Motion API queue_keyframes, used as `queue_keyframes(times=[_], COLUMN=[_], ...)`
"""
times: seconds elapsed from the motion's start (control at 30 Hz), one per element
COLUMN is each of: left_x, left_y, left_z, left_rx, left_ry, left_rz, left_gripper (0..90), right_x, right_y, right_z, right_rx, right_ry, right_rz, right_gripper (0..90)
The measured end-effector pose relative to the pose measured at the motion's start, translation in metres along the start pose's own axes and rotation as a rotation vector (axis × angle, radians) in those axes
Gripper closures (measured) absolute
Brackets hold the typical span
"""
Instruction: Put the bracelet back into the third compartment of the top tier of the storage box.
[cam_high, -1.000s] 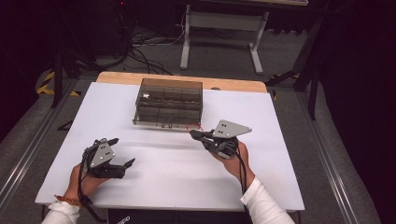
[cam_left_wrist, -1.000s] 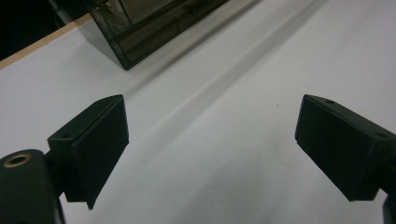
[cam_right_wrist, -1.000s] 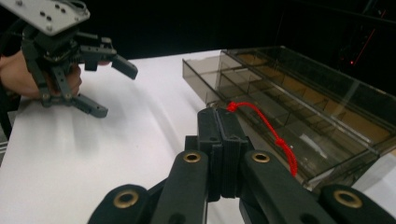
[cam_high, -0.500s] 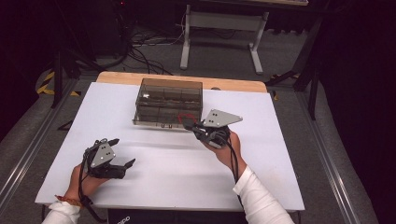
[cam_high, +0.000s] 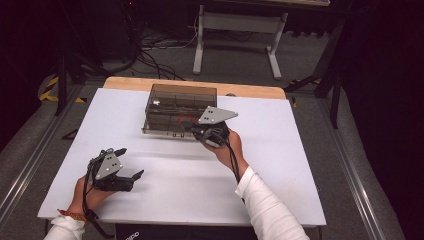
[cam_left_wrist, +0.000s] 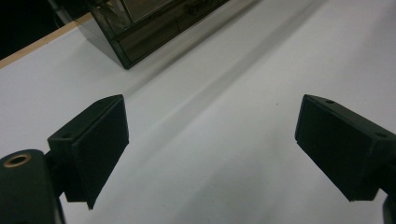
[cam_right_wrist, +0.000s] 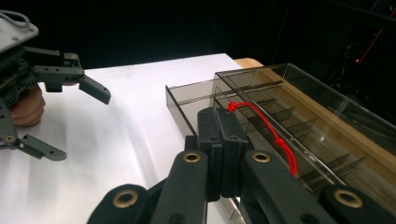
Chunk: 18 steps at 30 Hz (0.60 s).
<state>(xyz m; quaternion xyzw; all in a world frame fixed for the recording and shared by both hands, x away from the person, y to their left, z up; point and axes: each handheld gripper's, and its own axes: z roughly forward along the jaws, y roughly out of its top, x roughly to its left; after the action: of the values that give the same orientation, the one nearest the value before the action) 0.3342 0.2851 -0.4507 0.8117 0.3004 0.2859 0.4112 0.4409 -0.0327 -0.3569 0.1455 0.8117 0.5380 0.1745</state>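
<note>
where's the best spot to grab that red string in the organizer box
Probably the raised loop end of the red string, from above: it arches over the dividers of the box, while the rest drapes down into a narrow compartment. The right gripper is shut beside it.

The high view looks forward and down from above the person's side and takes in the whole white table (cam_high: 280, 195). The left gripper view sits low and close over the table, looking along its own jaws toward a corner of the smoky box (cam_left_wrist: 140, 32). The right gripper view looks from very near across the box (cam_right_wrist: 299, 107) and shows the left gripper (cam_right_wrist: 51, 112) farther off. All three views share the box and the table top.
</note>
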Motion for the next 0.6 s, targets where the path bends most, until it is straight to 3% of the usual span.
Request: queue_keyframes(times=[0.6], left_x=[0.000], left_y=[0.000], left_z=[-0.002], left_rx=[-0.001], left_ry=[-0.001], left_rz=[0.004], left_gripper=[10.7], right_x=[-0.004], right_y=[-0.002], right_z=[0.036], right_rx=[0.068], right_ry=[-0.009], right_rz=[0.034], right_gripper=[90.0])
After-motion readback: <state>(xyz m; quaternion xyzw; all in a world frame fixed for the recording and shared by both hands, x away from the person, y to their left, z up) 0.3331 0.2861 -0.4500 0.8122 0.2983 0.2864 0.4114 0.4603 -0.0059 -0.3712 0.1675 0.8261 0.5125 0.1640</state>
